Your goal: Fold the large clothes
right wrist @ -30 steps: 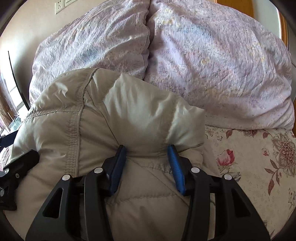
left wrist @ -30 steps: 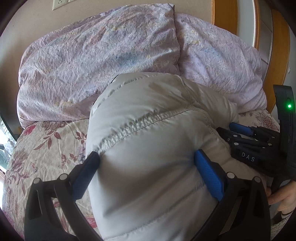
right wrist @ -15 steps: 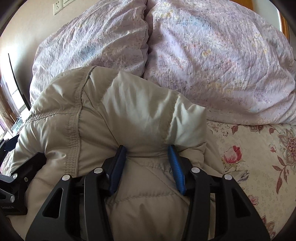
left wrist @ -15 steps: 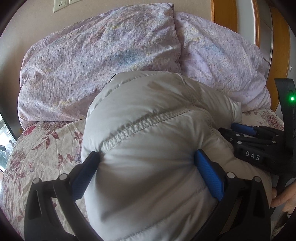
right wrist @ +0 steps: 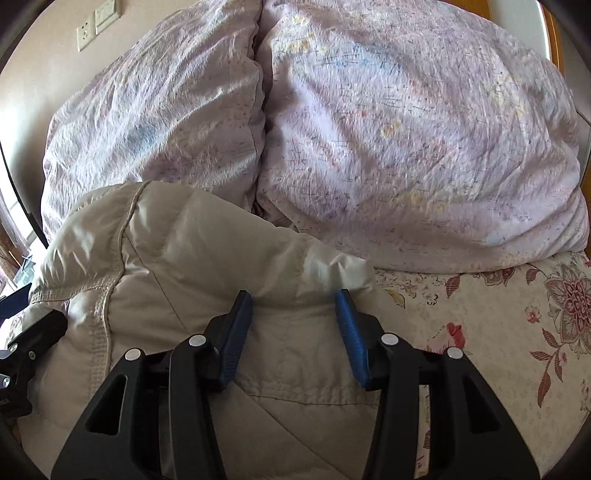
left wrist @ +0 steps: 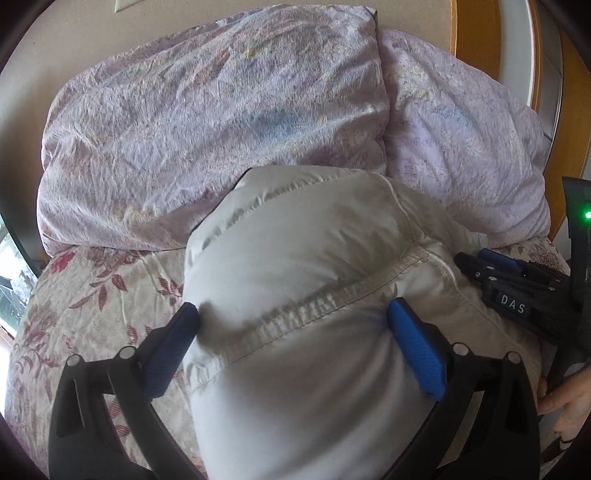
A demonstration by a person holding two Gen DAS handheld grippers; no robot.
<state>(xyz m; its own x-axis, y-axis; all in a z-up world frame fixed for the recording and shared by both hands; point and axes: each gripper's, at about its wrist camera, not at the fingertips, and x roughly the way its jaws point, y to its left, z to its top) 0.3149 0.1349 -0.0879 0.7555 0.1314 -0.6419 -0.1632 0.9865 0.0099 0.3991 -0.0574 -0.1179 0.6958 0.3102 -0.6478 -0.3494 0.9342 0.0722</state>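
Observation:
A puffy light-grey down jacket lies bunched on the flowered bed sheet; it shows beige in the right wrist view. My left gripper has its blue pads set wide, squeezing a thick fold of the jacket with a stitched seam between them. My right gripper is shut on another thick fold at the jacket's right end. The right gripper also shows at the right edge of the left wrist view; the left gripper shows at the left edge of the right wrist view.
Two lilac pillows lie against the wall right behind the jacket. A wooden headboard or frame stands at the far right. Wall sockets are up on the wall at left. Flowered sheet lies to the right.
Both grippers have carried the jacket a little forward toward the pillows and slightly right; the bundle now reaches the pillows' lower edge. Both grips are unchanged.

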